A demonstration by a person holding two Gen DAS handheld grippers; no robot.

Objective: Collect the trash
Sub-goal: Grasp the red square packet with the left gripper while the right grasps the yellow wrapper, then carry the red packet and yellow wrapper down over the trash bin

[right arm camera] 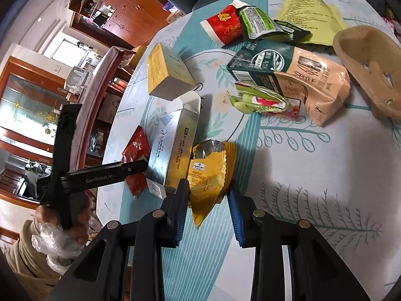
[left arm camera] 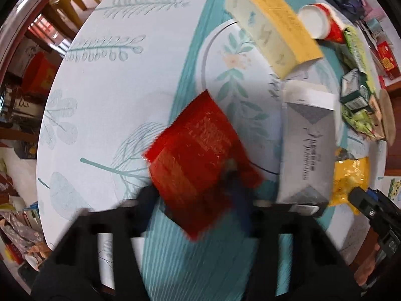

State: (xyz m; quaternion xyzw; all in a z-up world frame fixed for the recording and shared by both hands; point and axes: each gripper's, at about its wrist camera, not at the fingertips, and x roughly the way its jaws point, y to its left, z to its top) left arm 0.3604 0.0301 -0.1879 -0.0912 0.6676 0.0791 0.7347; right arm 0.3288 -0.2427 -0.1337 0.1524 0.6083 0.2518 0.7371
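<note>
A crinkly red wrapper (left arm camera: 198, 155) fills the middle of the blurred left wrist view. My left gripper (left arm camera: 195, 190) points down at the table and is shut on it, a dark finger against each side. In the right wrist view, one black finger (right arm camera: 112, 173) of the left gripper lies across the red wrapper (right arm camera: 136, 145). A yellow snack bag (right arm camera: 208, 173) stands between the blue pads (right arm camera: 180, 215) of my right gripper (right arm camera: 206, 200), which is shut on its lower part. That yellow bag (left arm camera: 351, 175) also shows at the right of the left wrist view.
On the round table's floral cloth (left arm camera: 112, 87) lie a silver box (right arm camera: 175, 145), a yellow-and-white box (right arm camera: 165, 72), a red paper cup (right arm camera: 223, 25), a dark green carton (right arm camera: 260, 62), a beige bag (right arm camera: 318, 82), a crumpled green wrapper (right arm camera: 258, 100) and a brown pulp tray (right arm camera: 371, 67). A hand (right arm camera: 62, 225) holds the left gripper.
</note>
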